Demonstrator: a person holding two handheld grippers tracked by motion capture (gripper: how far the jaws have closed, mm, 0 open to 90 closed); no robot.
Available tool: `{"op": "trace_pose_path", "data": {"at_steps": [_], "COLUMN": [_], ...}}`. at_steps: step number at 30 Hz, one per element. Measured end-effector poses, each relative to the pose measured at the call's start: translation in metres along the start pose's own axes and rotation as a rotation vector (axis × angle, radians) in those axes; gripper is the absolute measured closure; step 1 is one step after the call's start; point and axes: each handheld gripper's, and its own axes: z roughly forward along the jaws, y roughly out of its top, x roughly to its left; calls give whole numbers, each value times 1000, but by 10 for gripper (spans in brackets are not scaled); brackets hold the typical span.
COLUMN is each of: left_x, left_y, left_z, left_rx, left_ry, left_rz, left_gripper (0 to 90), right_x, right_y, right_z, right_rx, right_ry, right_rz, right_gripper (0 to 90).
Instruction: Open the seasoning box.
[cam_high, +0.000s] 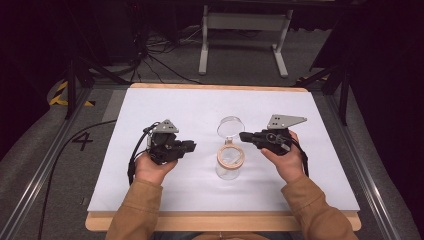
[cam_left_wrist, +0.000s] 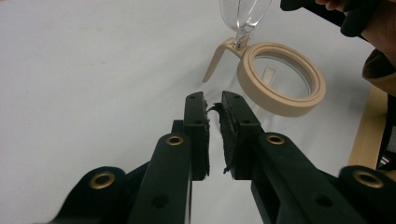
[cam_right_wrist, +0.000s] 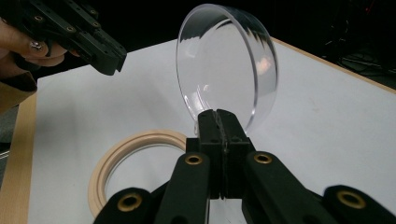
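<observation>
We see a clear jar (cam_high: 229, 165) mid-bench, its hinged lid (cam_right_wrist: 227, 65) swung up. The right gripper (cam_right_wrist: 220, 122), jaws pressed together, meets the lid's lower edge; whether it pinches it, we cannot tell. The left gripper (cam_left_wrist: 213, 106) waits beside the jar, jaws slightly spread; we judge the jar rigid, slippery, fragile, best held at its beige rim (cam_left_wrist: 281, 79).

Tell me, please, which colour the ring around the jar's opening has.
The ring is beige, seen best in the left gripper view.

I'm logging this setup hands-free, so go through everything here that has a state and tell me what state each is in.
Jar: upright on the table, mouth uncovered.
Clear lid: hinged open, standing up behind the beige rim.
Left gripper: fingers slightly apart, holding nothing, just short of the jar.
Right gripper: fingers closed; whether they pinch the lid's lower edge is unclear.
</observation>
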Motion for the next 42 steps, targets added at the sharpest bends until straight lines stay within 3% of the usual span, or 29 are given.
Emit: {"op": "trace_pose_path", "data": {"at_steps": [4,6,7,11,20,28,32,35,38,42], "left_x": [3,6,9,13,24,43,52,58,66,75], "left_y": [-1,-3,-3,-6,-6,-12,-18,-22,-30,-39], "left_z": [-3,-6,-7,-12,-19,-23,-21,-21,-19,-15], "left_rx": [-11,-6,-7,-10,-3,-7,-6,-4,-46,-31], "left_ry": [4,23,28,44,71,120,153,184,200,249], "left_rz": [4,-10,3,-22,-4,-45,-68,-84,-119,-135], "left_gripper": [805,802,801,794,775,754,753,742,731,723], "right_x": [-2,-6,-8,-17,-36,-60,-73,-83,-91,-98], "right_y": [1,2,2,5,-3,-19,-31,-40,-49,-61], "right_z": [-9,-16,-21,-40,-75,-111,-120,-123,-121,-113], "right_rx": [13,5,-7,-18,6,55,92,95,90,138], "right_ry": [-24,-32,-34,-46,-118,-274,-328,-330,-312,-342], "right_rz": [-15,-20,-20,-7,27,71,109,165,228,232], "right_gripper": [900,900,900,900,900,899,897,871,840,825]}}
